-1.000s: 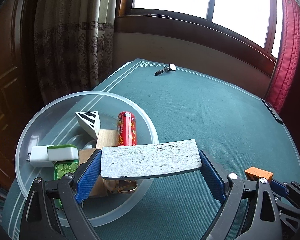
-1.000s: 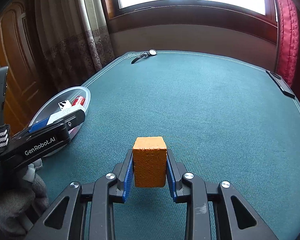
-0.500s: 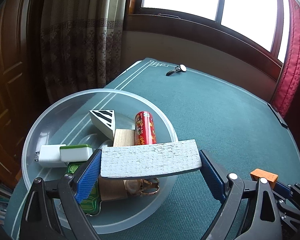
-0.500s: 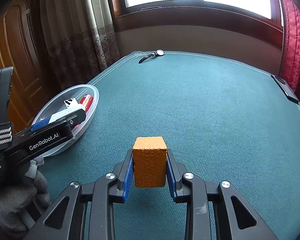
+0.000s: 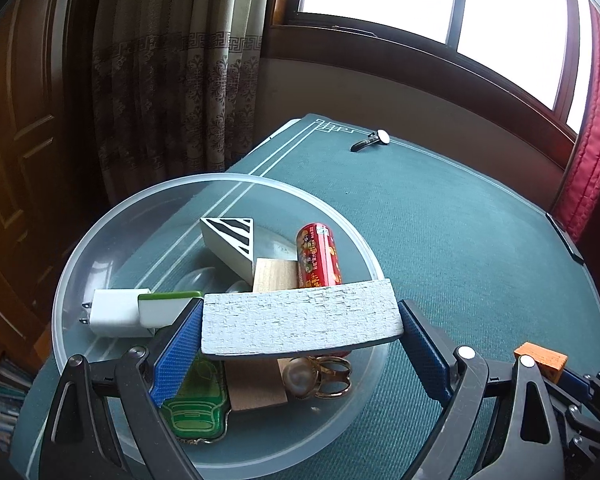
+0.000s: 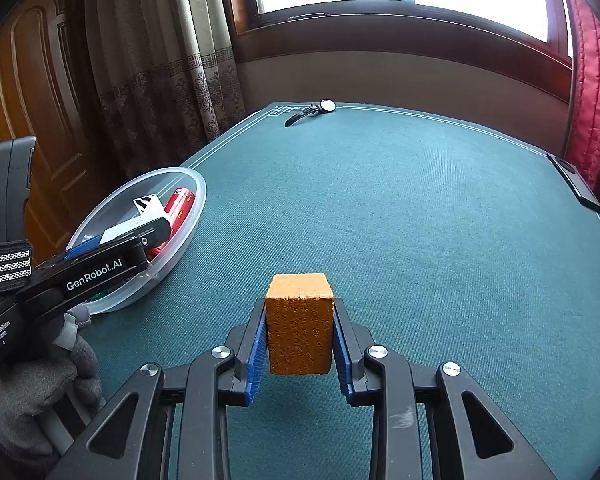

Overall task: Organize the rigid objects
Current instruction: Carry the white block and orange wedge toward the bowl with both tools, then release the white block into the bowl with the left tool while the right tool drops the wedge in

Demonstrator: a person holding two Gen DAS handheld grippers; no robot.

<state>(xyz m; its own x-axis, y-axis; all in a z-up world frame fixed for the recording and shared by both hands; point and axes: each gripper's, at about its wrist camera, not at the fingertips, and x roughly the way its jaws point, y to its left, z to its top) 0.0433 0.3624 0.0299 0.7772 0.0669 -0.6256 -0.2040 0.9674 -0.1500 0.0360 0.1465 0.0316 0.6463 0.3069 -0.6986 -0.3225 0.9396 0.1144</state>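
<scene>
My left gripper (image 5: pixel 300 322) is shut on a flat grey-white arched block (image 5: pixel 300 320), held level over the near half of a clear plastic bowl (image 5: pixel 112 216). Inside the bowl lie a black-striped white wedge (image 5: pixel 230 242), a red can (image 5: pixel 318 256), a wooden block (image 5: pixel 274 276), a white charger (image 5: pixel 114 312), a green-topped tile (image 5: pixel 162 306), a green tin (image 5: pixel 192 408) and a gold ring (image 5: pixel 320 372). My right gripper (image 6: pixel 300 332) is shut on an orange block (image 6: pixel 300 320) above the green table, to the right of the bowl (image 6: pixel 180 236).
A wristwatch (image 5: pixel 374 140) lies at the far edge of the green felt table (image 5: pixel 440 220). A dark remote (image 6: pixel 576 184) rests at the table's right edge beside a red curtain. Curtains and a wooden door stand to the left. A gloved hand (image 6: pixel 32 392) holds the left gripper.
The left gripper has carried the grey-white block forward and left, further over the bowl. The right gripper has shifted slightly with the orange block still in its jaws.
</scene>
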